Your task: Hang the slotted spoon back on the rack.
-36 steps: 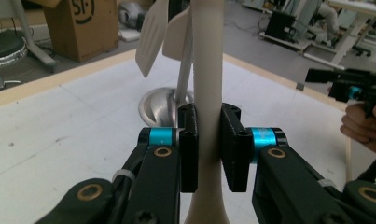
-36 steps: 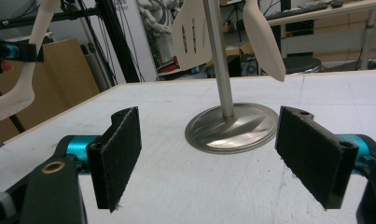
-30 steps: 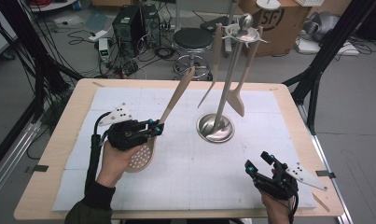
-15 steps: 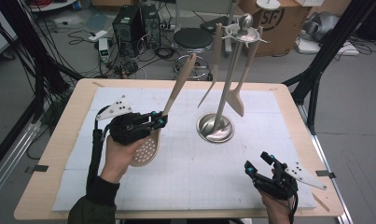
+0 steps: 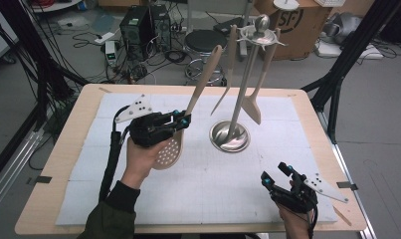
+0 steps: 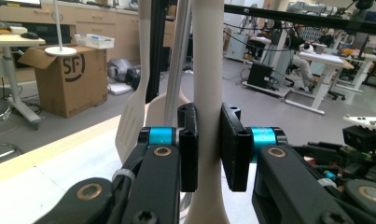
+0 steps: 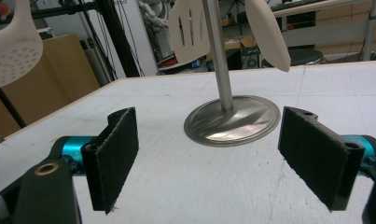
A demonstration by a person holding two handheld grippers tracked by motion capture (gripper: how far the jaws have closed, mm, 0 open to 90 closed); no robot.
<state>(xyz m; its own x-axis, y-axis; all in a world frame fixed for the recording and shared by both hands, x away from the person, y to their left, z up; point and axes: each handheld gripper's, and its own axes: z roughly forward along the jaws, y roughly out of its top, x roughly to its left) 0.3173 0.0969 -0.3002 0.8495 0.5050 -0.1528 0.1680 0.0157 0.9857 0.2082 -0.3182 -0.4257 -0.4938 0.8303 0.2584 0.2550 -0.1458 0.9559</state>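
Observation:
My left gripper (image 5: 182, 121) is shut on the handle of a beige slotted spoon (image 5: 169, 151), held off the mat with its perforated bowl down and its handle slanting up and right. In the left gripper view both pads clamp the spoon handle (image 6: 207, 93). A steel utensil stand (image 5: 230, 135) with a round base and tall pole sits mid-table; a beige spatula (image 5: 252, 107) and another beige utensil (image 5: 227, 74) hang from its top. My right gripper (image 5: 276, 175) stays open near the front right of the mat, jaws wide apart (image 7: 209, 163), facing the stand base (image 7: 232, 120).
A white mat (image 5: 208, 194) covers the wooden table (image 5: 49, 194). Behind the table stand a round stool (image 5: 206, 42), a cardboard box (image 5: 297, 25) and tangled cables on the floor. Black frame legs (image 5: 337, 74) flank the table's right side.
My left gripper has lifted the slotted spoon and carried it to the right, toward the stand. The right gripper has stayed put.

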